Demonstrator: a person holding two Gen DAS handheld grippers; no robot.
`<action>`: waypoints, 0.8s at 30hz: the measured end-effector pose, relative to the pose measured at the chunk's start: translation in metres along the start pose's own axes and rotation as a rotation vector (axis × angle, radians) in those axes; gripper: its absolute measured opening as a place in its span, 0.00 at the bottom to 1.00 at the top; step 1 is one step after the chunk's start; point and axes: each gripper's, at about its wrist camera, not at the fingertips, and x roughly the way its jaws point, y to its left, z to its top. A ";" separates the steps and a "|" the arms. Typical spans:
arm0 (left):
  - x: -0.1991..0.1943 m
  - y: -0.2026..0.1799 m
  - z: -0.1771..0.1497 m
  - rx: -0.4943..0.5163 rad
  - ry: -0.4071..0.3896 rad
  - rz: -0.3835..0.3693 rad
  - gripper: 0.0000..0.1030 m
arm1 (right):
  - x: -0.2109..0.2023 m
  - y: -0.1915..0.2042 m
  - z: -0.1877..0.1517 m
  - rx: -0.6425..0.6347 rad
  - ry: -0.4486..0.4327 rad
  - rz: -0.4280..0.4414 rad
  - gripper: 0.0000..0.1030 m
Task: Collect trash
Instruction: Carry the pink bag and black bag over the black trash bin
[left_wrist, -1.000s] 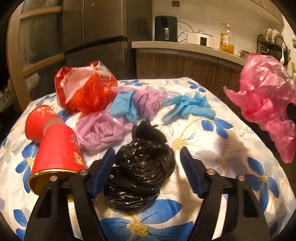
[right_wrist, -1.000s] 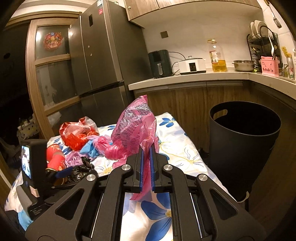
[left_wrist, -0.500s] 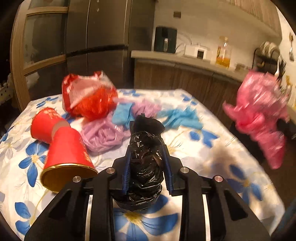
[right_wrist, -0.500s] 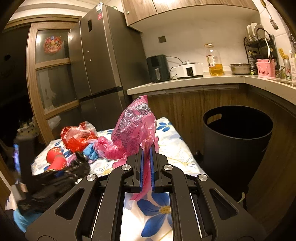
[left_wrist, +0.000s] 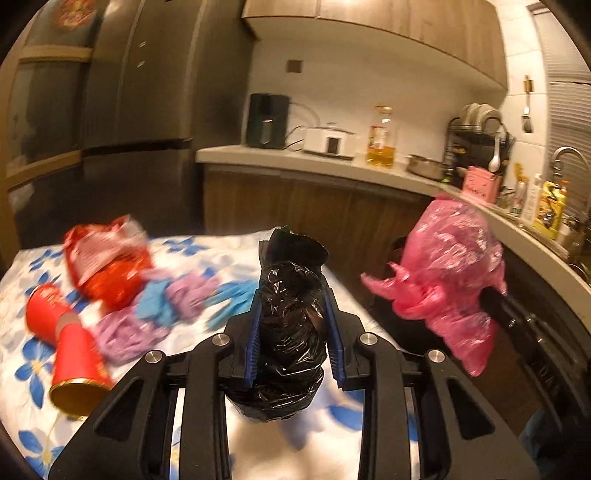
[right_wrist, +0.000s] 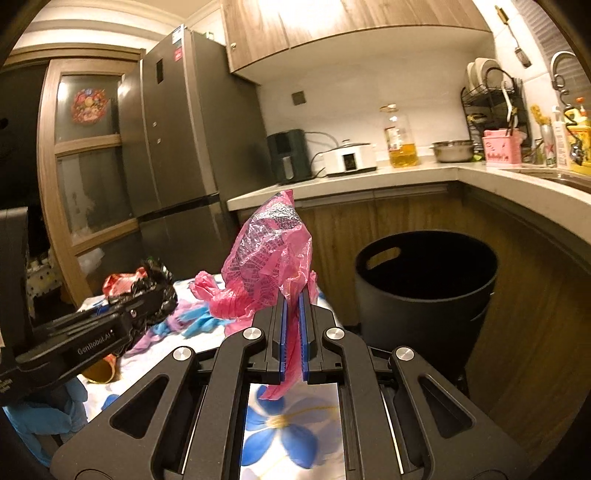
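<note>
My left gripper (left_wrist: 293, 306) is shut on a crumpled black plastic bag (left_wrist: 288, 325) and holds it lifted above the flowered table (left_wrist: 22, 291). In the right wrist view this gripper (right_wrist: 147, 295) shows at the left with the black bag (right_wrist: 157, 277) in its jaws. My right gripper (right_wrist: 293, 314) is shut on a pink plastic bag (right_wrist: 266, 258), held up beside the table; the same pink bag (left_wrist: 450, 273) hangs at the right of the left wrist view. A black trash bin (right_wrist: 424, 291) stands open on the floor to the right of the table.
On the table lie a red plastic bag (left_wrist: 107, 262), two red paper cups (left_wrist: 70, 350), purple bags (left_wrist: 125, 332) and blue gloves (left_wrist: 229, 295). Behind stand a grey fridge (right_wrist: 184, 147) and a wooden counter (right_wrist: 369, 177) carrying kitchen appliances.
The left gripper closed on the black bag and lifted it off the table. The right gripper moved with the pink bag toward the bin side, and the bin looks nearer.
</note>
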 end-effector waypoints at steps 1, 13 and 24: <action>0.003 -0.009 0.004 0.010 -0.009 -0.017 0.29 | -0.002 -0.005 0.003 0.004 -0.008 -0.012 0.05; 0.035 -0.086 0.043 0.079 -0.084 -0.194 0.29 | -0.003 -0.071 0.039 0.028 -0.093 -0.168 0.05; 0.084 -0.128 0.062 0.094 -0.086 -0.312 0.30 | 0.018 -0.118 0.065 0.041 -0.136 -0.262 0.05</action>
